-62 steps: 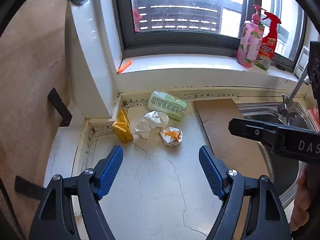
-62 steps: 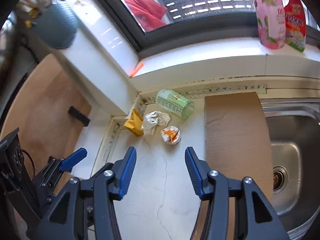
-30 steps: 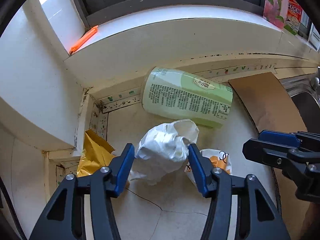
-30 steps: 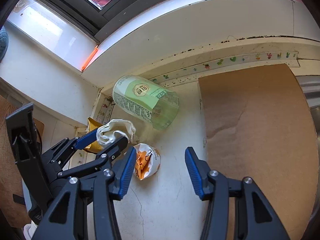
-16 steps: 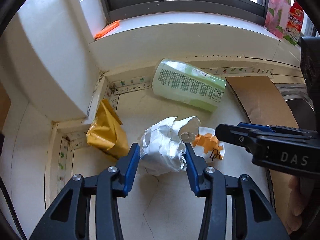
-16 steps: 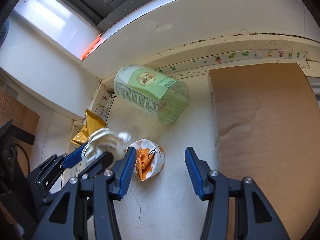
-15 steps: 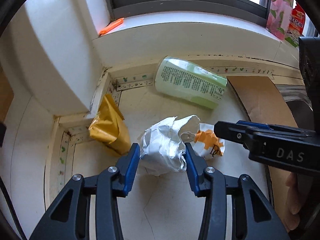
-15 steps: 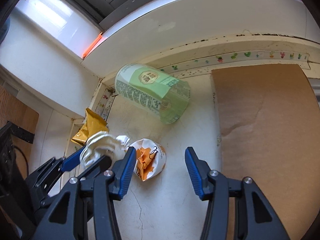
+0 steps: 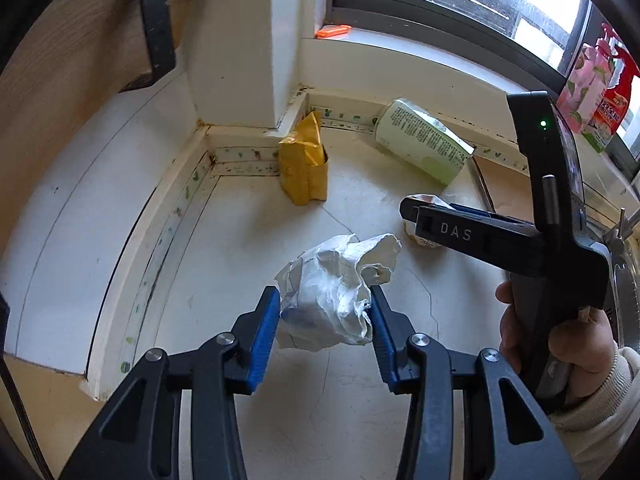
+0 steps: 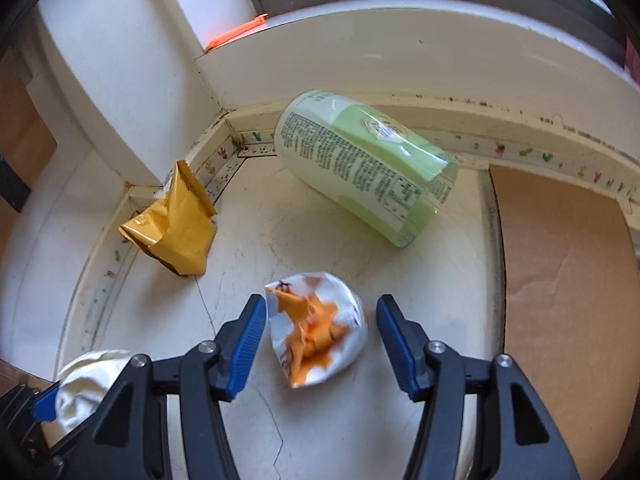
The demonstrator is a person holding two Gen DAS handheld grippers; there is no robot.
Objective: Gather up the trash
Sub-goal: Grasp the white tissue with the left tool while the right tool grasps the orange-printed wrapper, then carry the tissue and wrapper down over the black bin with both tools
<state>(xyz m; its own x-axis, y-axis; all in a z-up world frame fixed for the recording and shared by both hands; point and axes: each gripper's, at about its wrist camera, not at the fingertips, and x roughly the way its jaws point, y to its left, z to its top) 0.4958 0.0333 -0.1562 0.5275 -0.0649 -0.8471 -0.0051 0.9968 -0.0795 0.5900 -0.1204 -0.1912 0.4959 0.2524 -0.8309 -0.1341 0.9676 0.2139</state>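
My left gripper [image 9: 324, 316] is shut on a crumpled white paper ball [image 9: 336, 292], held above the white counter; the same paper ball [image 10: 86, 380] shows at the lower left of the right wrist view. My right gripper [image 10: 320, 324] is low over the counter, its jaws opening, with a crumpled white and orange wrapper [image 10: 316, 328] lying between them, pads apart from it. A yellow foil bag [image 10: 176, 224] leans in the corner and a pale green bottle [image 10: 360, 168] lies on its side near the back wall.
A brown cardboard sheet [image 10: 568, 268] lies to the right of the trash. The window sill holds an orange object [image 9: 332, 31], a pink bottle [image 9: 582, 84] and a red spray bottle [image 9: 612, 100]. A wooden panel [image 9: 68, 60] stands at the left.
The left gripper closed on the white paper ball, lifted it and carried it back and left from the pile. The right gripper moved in over the orange and white wrapper, which now lies between its jaws.
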